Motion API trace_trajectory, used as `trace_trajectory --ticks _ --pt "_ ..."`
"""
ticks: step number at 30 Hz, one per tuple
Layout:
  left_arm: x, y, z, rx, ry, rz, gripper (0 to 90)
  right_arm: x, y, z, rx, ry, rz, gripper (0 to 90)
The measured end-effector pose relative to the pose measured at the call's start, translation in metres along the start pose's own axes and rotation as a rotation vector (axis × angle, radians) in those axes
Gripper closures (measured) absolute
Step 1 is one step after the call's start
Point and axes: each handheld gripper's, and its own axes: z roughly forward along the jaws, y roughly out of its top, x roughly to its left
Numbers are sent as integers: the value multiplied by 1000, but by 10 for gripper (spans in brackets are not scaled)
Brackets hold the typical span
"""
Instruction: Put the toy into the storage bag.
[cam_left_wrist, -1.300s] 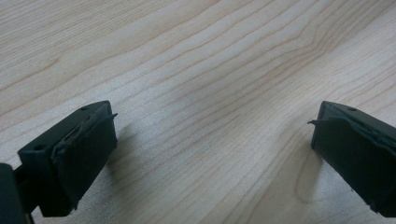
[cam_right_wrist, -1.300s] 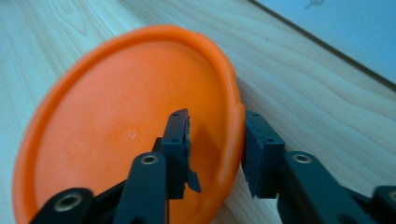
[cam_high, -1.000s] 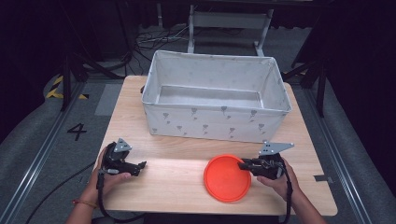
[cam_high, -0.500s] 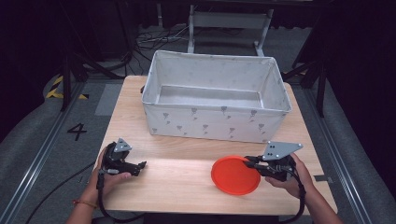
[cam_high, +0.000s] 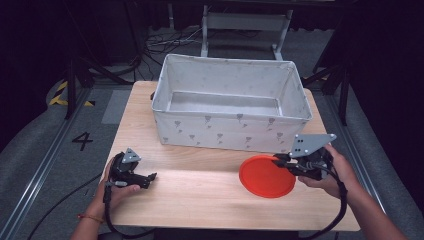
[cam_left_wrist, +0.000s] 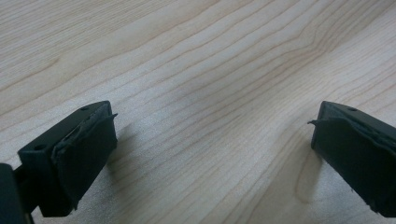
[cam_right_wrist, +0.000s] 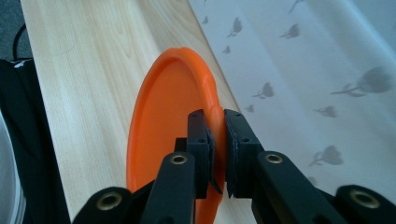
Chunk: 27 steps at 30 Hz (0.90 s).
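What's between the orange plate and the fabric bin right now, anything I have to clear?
Nothing lies on the table between them. The right gripper is shut on the orange plate's rim, just in front of the fabric bin. Only the bin's own front wall stands in the way, so the plate must go over it.
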Motion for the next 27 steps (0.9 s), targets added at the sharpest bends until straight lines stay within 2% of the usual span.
trace_trajectory --ticks 7,8,13,18,21,22,24,27 --pt "0 0 0 0 0 0 6 -14 12 -23 -10 -2 -10 823" --pt "0 0 0 0 0 0 6 -18 18 -30 -9 -4 -15 824" --pt "0 0 0 0 0 0 6 -25 30 -43 -1 -8 -32 824" --pt "0 0 0 0 0 0 6 -36 49 -60 38 -16 -72 823" --pt "0 0 0 0 0 0 6 -42 61 -68 64 3 -103 823" --pt "0 0 0 0 0 0 6 -42 61 -68 64 3 -103 823" --pt "0 0 0 0 0 0 6 -48 72 -76 64 -1 -132 823" --pt "0 0 0 0 0 0 6 -52 78 -77 77 -9 -136 823"
